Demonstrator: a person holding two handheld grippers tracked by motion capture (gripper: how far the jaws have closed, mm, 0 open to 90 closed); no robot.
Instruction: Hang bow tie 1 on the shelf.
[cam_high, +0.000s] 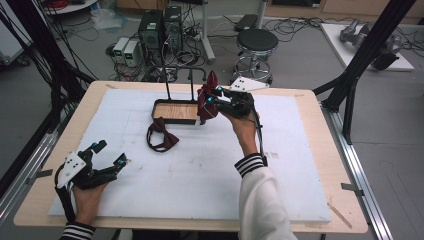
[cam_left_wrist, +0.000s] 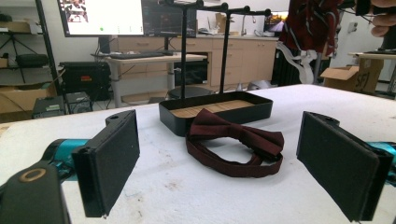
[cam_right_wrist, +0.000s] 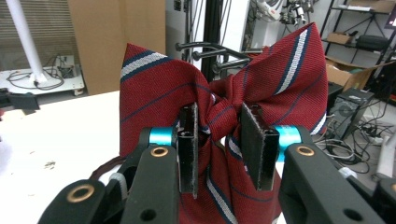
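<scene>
**High view: striped bow tie held up by the stand**

The right tongs (cam_high: 214, 96) were clamped on the red striped bow tie (cam_right_wrist: 196, 100), up beside the black stand (cam_high: 176, 111). The left tongs (cam_high: 111, 154) sat wide apart near the table (cam_high: 310, 150) edge. A maroon bow tie (cam_left_wrist: 233, 135) lay before the stand.

a robotics lab or research workshop is suggested. computer towers (cam_high: 160, 27) and tangled cables (cam_high: 192, 35) are seen on the grey floor, beside a round stool (cam_high: 256, 42). a black metal frame (cam_high: 367, 52) is set around the table (cam_high: 320, 107). large monitors (cam_left_wrist: 100, 16), desks and cardboard boxes (cam_left_wrist: 343, 77) are seen behind, and what may be robot parts lie on a white board (cam_high: 367, 47).
</scene>
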